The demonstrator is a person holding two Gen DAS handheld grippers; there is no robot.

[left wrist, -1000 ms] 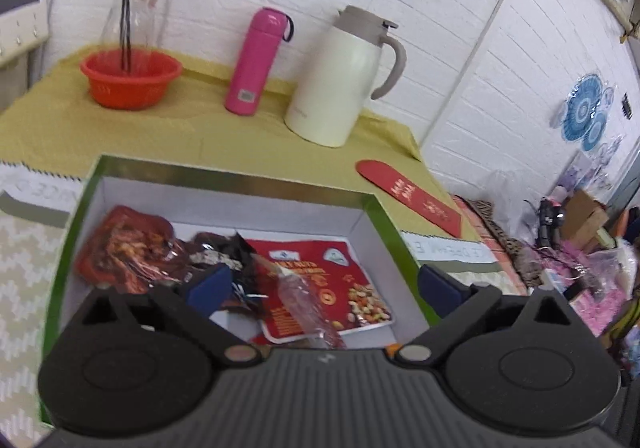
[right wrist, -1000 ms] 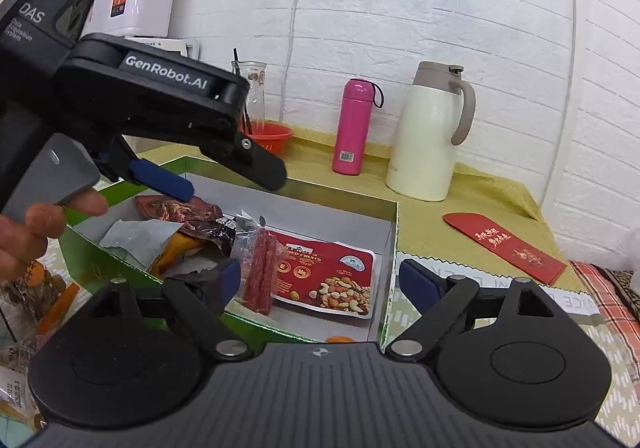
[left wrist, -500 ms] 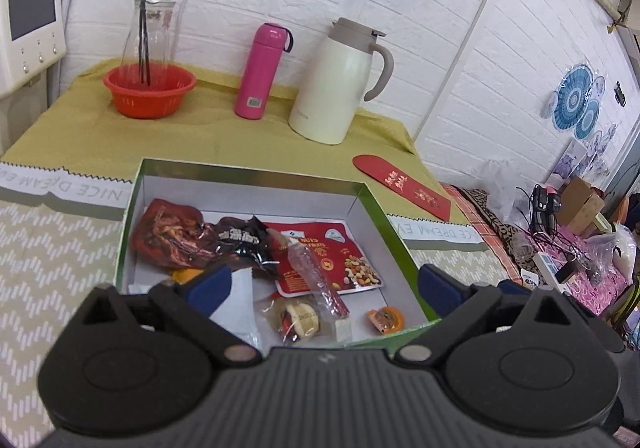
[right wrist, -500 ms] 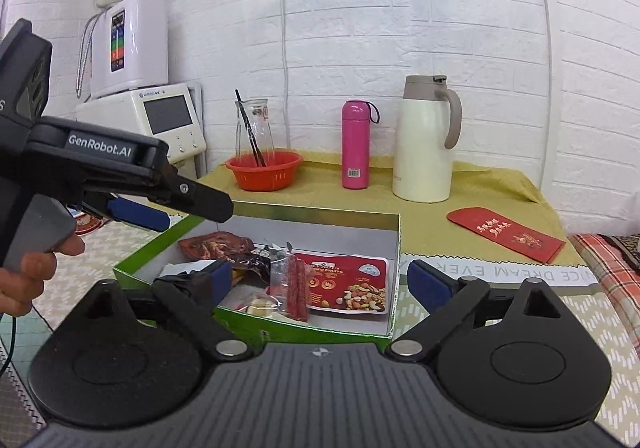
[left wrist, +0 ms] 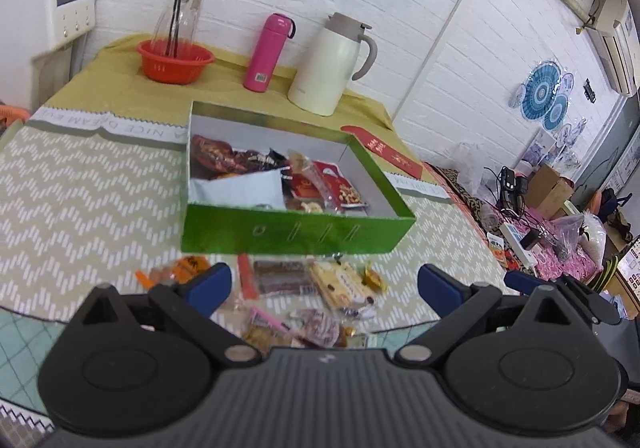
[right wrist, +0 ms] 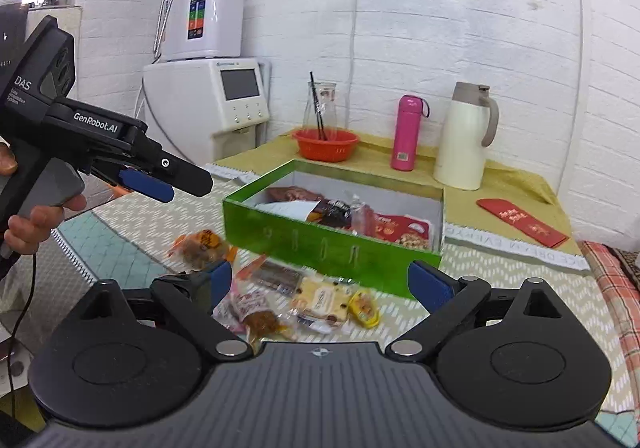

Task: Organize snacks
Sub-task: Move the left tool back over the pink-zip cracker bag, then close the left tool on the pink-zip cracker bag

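Observation:
A green box (left wrist: 296, 234) (right wrist: 320, 244) stands on the table with several snack packets inside, among them a red nut pack (left wrist: 340, 188) and a white pouch (left wrist: 244, 186). Loose snacks lie on the mat in front of it: a pale biscuit pack (left wrist: 340, 286) (right wrist: 322, 298), a brown bar (left wrist: 280, 276), an orange packet (right wrist: 200, 244), a small yellow sweet (right wrist: 364, 308). My left gripper (left wrist: 324, 286) is open and empty above the loose snacks; it also shows in the right wrist view (right wrist: 160, 184). My right gripper (right wrist: 320, 284) is open and empty, just short of them.
At the back stand a white thermos jug (left wrist: 334, 66), a pink bottle (left wrist: 268, 52), a red bowl (left wrist: 174, 60) with a glass jar, and a red envelope (left wrist: 380, 150). A white appliance (right wrist: 212, 104) stands at the left. Clutter lies on the floor to the right (left wrist: 540, 216).
Both grippers have pulled back and up from over the box. The box front and the loose snacks before it have come into view. Both stay open and empty.

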